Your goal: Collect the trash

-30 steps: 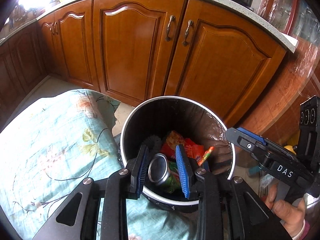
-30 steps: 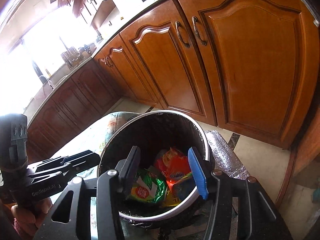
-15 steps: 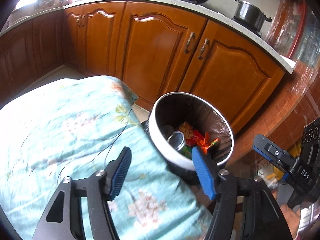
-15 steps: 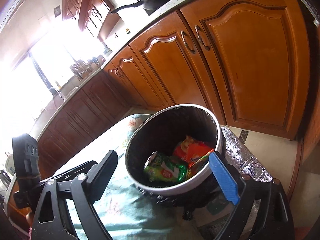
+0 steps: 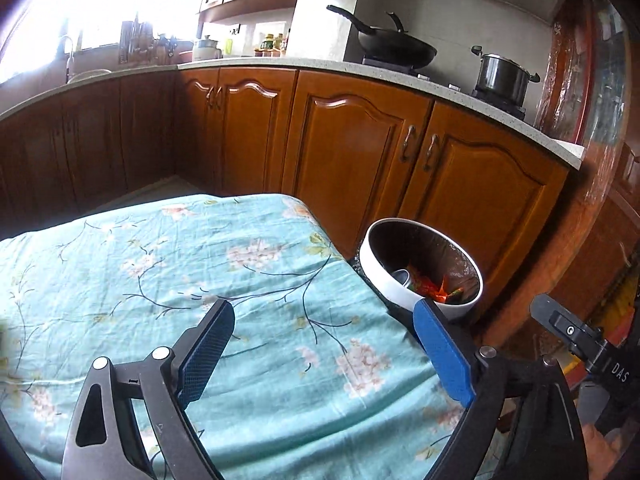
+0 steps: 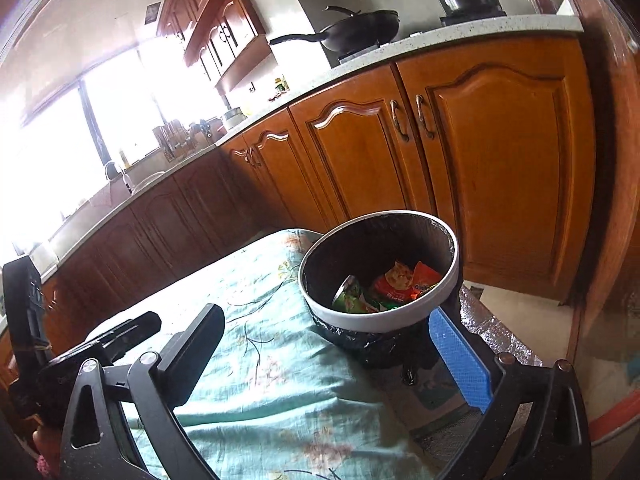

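bins: one white-rimmed trash bin (image 6: 380, 316) beyond the right gripper's fingers | cans in bin: one metal can (image 5: 400, 276) | wrappers in bin: at least two, orange (image 6: 404, 280) and green (image 6: 354, 300) | floral cloths: one (image 5: 200, 264) under both grippers | woks: one (image 5: 396, 50) | lidded pots: one (image 5: 502, 74)

A home kitchen.
Wooden cabinets (image 5: 352, 152) run under a speckled countertop (image 5: 280, 65) bearing a wok (image 5: 394, 46), a pot (image 5: 502, 74) and a sink tap (image 6: 116, 170).
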The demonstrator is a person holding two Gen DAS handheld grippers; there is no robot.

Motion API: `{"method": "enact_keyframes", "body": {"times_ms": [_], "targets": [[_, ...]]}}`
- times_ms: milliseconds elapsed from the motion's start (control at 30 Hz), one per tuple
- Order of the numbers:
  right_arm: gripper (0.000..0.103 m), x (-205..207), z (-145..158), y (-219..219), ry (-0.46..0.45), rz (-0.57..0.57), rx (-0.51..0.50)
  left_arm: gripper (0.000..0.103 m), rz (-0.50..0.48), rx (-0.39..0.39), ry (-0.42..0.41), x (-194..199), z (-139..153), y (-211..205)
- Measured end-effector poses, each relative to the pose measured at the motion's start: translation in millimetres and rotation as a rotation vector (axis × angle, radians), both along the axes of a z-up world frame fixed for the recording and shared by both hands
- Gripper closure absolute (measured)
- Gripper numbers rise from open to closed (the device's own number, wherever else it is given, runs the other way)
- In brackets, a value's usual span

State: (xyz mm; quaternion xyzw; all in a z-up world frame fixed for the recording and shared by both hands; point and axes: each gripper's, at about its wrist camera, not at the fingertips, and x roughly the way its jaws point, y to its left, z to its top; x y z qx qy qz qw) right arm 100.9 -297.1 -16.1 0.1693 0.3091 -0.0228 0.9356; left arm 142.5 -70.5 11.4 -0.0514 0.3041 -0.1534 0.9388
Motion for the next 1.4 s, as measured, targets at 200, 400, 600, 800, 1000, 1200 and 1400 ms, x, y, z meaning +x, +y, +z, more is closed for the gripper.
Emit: {"method": "enact_keyframes", "body": {"times_ms": [200, 400, 600, 800, 1000, 1200, 1400], "targets": [[0.0, -30, 24, 27, -0.113, -0.025, -0.164, 0.001, 0.029, 0.034, -0.118, -37, 4, 10], [0.0, -50, 28, 44, -0.193, -0.053, -0.275, 0.001, 0.08, 0.066, -0.214, -72, -6, 17], [0.0, -54, 16, 47, -0.175, -0.052, -0.259, 0.001, 0.113, 0.083, -0.211, -74, -25, 20], [0.0, -59, 10, 49, -0.158, -0.051, -0.249, 0.001, 0.112, 0.103, -0.218, -83, -30, 21], [0.0, -61, 10, 52, -0.154, -0.047, -0.244, 0.001, 0.107, 0.121, -0.228, -87, -30, 20], [0.0, -62, 11, 51, -0.153, -0.05, -0.234, 0.001, 0.105, 0.135, -0.22, -85, -31, 24], [0.0, -62, 11, 52, -0.154, -0.048, -0.233, 0.001, 0.1, 0.139, -0.227, -84, -30, 24]]}}
